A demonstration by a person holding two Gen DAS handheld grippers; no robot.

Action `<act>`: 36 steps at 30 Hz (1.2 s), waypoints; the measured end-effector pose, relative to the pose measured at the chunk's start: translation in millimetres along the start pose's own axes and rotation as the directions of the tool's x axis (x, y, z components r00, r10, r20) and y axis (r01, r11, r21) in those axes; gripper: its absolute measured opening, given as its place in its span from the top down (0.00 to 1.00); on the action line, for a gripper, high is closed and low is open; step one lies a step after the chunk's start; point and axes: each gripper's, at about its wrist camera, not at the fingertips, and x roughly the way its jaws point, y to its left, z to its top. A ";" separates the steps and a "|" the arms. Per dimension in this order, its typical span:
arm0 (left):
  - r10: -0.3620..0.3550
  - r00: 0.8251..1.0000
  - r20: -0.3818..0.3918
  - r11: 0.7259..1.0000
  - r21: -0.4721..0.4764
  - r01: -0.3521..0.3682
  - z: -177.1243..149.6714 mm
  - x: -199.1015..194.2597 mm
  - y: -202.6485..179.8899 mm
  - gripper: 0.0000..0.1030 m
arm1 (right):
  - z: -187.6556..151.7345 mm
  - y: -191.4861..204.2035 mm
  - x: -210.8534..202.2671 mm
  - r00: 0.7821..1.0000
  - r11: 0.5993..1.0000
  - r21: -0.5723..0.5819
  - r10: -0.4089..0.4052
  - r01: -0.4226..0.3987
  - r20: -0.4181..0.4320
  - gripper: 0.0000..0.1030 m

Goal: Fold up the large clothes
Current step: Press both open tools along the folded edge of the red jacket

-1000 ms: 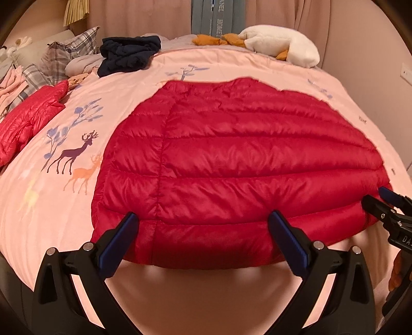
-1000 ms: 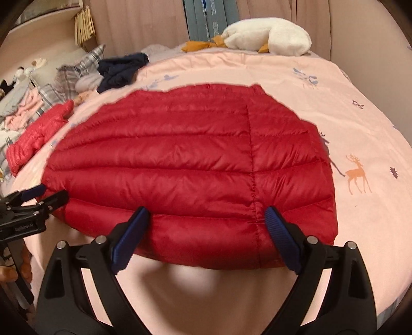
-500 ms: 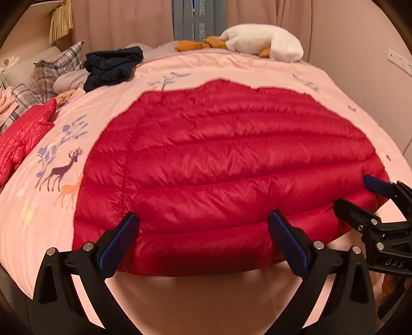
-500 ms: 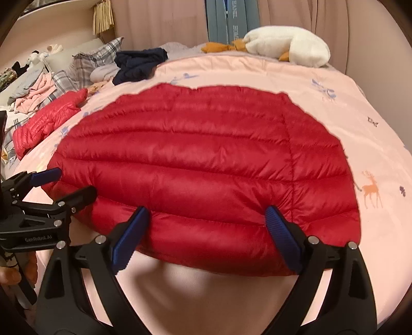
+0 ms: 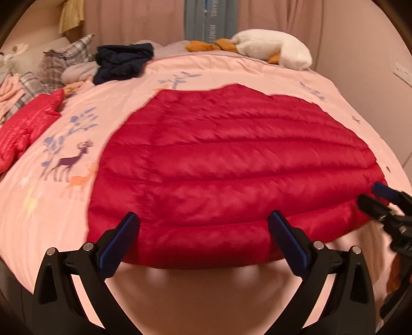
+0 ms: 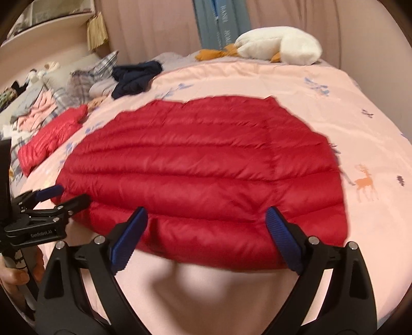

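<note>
Red quilted jacket (image 5: 231, 165), spread flat on the pink bed cover (image 5: 257, 69); its underside and sleeves are hidden. Left gripper (image 5: 203, 243) and right gripper (image 6: 206, 238), fingers spread, poised at its blurred near hem, contact unclear.

A bed (image 5: 231, 77) under a pink deer-print cover fills the room in warm, dim light. Beige curtains (image 5: 144, 23) hang behind it, with a blue-grey panel (image 5: 209, 20) between. A shelf (image 6: 49, 23) sits at the left.
</note>
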 end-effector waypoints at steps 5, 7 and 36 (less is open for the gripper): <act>0.009 1.000 -0.021 0.999 -0.046 -0.010 0.9 6.8 14.7 0.01 | -3.3 -18.5 10.3 0.997 0.998 0.036 -0.053 0.055 -0.049 0.08; 0.015 0.999 -0.030 0.999 -0.034 -0.016 -0.1 10.1 12.2 0.01 | -7.2 -20.4 19.4 0.996 0.998 0.042 -0.051 0.055 -0.074 0.08; 0.019 0.999 -0.035 0.998 -0.066 -0.022 -5.8 6.1 30.3 0.01 | -7.9 -28.2 7.8 0.997 0.996 0.078 -0.032 0.037 -0.067 0.08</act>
